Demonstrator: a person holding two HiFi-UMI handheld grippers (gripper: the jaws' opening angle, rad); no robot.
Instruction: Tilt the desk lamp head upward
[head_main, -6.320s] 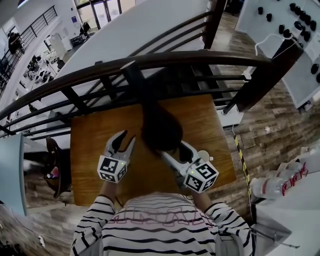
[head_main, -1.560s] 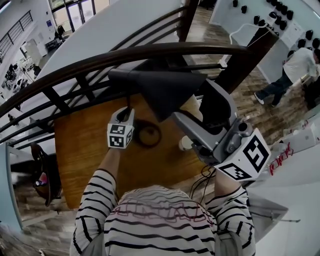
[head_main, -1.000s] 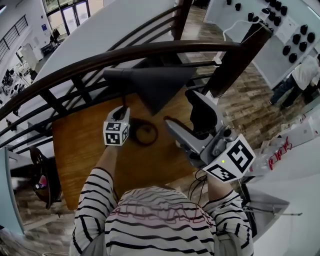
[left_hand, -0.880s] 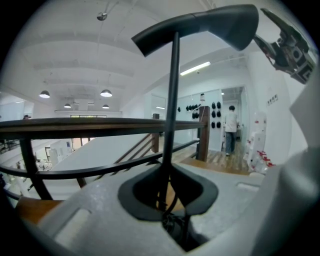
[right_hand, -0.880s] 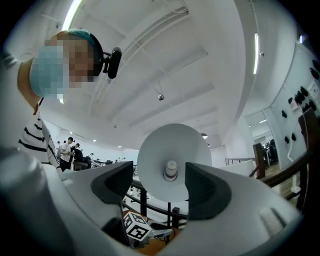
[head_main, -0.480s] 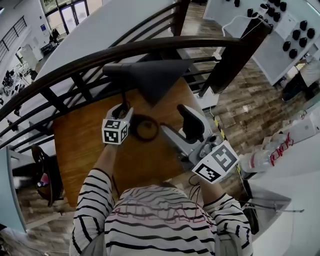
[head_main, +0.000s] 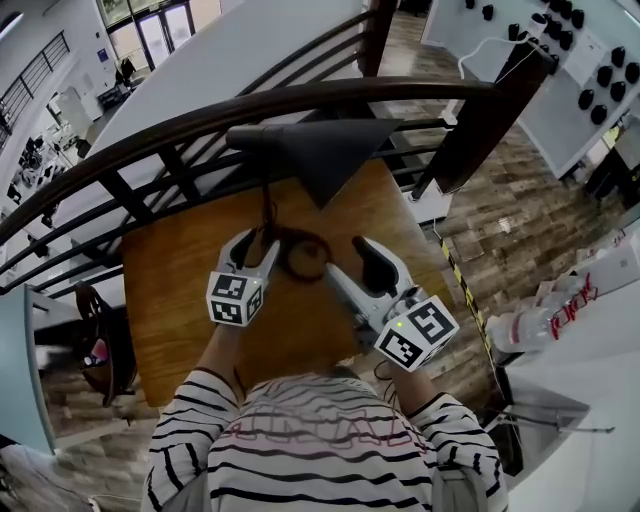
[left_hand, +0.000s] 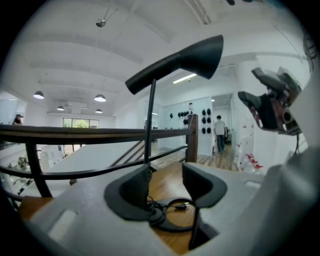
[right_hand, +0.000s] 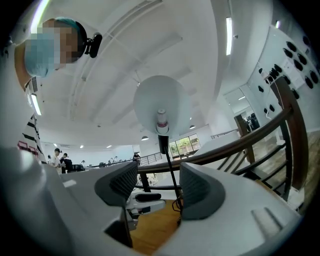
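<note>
Head view: lamp head (head_main: 320, 150) hangs tilted up above the desk (head_main: 170, 290), railing (head_main: 150, 150) close behind, bare wood nearer the person. Left gripper view: left gripper (left_hand: 167, 189) jaws are opening, stem (left_hand: 150, 115) unpinched beside one pad, so tilting looks finished. Right gripper view: right gripper (right_hand: 157, 192) spread, closing on nothing.

- Lamp head (head_main: 318, 150): matt black shell; white lining, seen in the right gripper view.
- Lamp stem (left_hand: 150, 125), ring base (left_hand: 173, 226), cord (left_hand: 171, 205): black.
- Table (head_main: 180, 280): orange-brown wood, faint grain.
- Railing (head_main: 180, 135), beyond the table's far edge: dark brown.
- Shirt (head_main: 320, 440): white, black horizontal stripes.
- Floor (head_main: 520, 230): mottled brown planks.
- Tape (head_main: 468, 305), off the table's right edge: yellow and black stripes.
</note>
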